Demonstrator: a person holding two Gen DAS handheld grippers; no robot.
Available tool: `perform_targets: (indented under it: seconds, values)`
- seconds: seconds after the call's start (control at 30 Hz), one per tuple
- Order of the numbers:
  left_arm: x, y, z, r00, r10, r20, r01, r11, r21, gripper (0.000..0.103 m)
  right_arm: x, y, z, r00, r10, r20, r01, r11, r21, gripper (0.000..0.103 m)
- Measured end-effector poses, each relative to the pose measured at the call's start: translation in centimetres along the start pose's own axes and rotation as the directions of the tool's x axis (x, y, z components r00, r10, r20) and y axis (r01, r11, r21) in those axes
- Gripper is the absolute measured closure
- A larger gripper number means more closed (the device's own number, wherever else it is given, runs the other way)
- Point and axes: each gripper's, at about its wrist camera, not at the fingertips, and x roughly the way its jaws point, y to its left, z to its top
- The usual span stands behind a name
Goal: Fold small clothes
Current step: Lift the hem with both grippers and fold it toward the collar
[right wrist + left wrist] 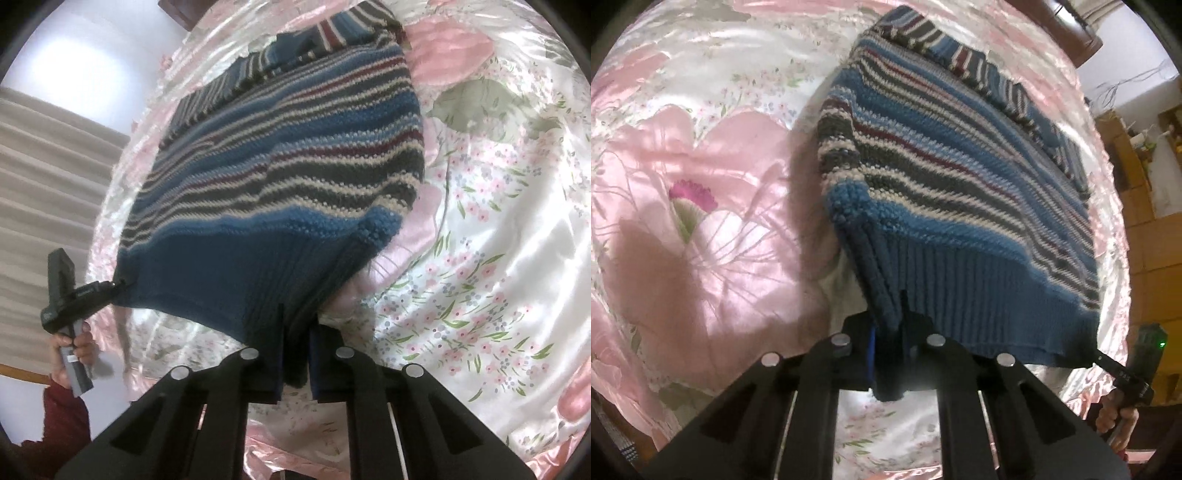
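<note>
The left wrist view sits just behind the left gripper (886, 347) and looks forward and downward along its fingers, so close that the striped knitted sweater (945, 184) fills the frame from 6 o'clock up to 1 o'clock. The right wrist view sits likewise behind the right gripper (297, 354), with the same sweater (280, 177) running from 6 up toward 12 o'clock. Both views share the sweater's blue ribbed hem and the pink floral satin bedspread (701, 184) (498, 221) beneath. Each camera also catches the other: the right gripper (1097, 354) at 4 o'clock, the left gripper (118, 284) at 8 o'clock.
</note>
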Motion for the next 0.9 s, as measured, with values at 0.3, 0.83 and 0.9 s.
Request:
perform_targets:
  seconds: [0.3,0.83,0.9]
  values:
    - [0.0,0.1,0.1,1.000,0.001,-0.008,-0.001,1.000,-0.003,0.095,0.2,-0.3,0.1,1.000,-0.005,-0.010,0.005,1.000,0.001,0.093]
    - [-3.2,-5.1,6.0,0.994,-0.019,0.109,0.008,0.995,0.103,0.095,-4.3,2.7,7.5,0.994,0.045,0.096,-0.036,0.995,-0.094,0.093]
    - [-3.3,-5.5,7.5,0.991,-0.020,0.129,0.007,0.995,0.104,0.095,-4.4,2.7,8.8,0.993,0.037,0.108,-0.027,0.995,-0.100,0.093]
